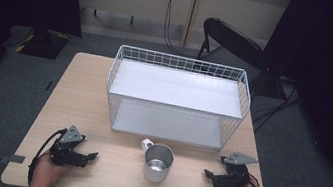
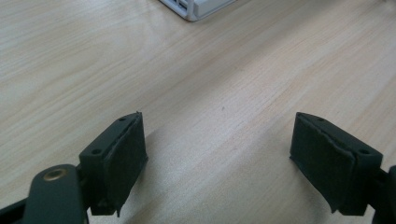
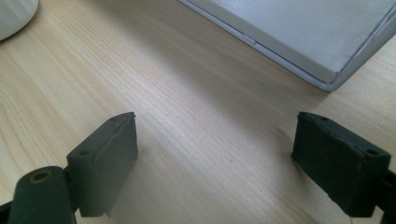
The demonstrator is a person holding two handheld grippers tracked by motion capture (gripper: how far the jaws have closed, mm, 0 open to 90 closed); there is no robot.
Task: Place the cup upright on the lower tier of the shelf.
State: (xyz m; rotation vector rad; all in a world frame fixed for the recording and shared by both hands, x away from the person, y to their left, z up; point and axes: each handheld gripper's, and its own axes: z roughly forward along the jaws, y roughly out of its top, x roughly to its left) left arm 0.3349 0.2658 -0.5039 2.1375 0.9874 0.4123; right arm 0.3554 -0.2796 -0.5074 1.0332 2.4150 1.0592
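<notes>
**Both grippers rest spread on either side of the metal mug**

A metal mug [image 1: 159, 162] stands upright on the wooden table [image 1: 79, 90], near the person's edge and roughly midway across it. Its mouth faces up and the white handle [image 1: 146, 144] points away from the person, toward the wire rack [image 1: 176, 97]. The rack sits just behind the mug, a white two-tier wire shelf with its open front facing the mug; the two are near each other but not touching.

The left gripper [image 1: 92, 155] lies well to the left of the mug, low over the table, its jaws pointing toward the mug. In the left gripper view [image 2: 218, 158] the jaws stand wide apart with bare wood between them, and a corner of the rack [image 2: 196, 8] shows at the top edge.

The right gripper [image 1: 207, 174] sits well to the right of the mug, also pointing toward it. In the right gripper view [image 3: 215, 161] its jaws are spread with nothing between them; the mug's rounded side [image 3: 14, 16] shows at the upper left corner and the rack's lower shelf [image 3: 299, 32] runs across the upper right.

Behind the rack, off the table, stands a black folding chair [image 1: 233, 43].
</notes>
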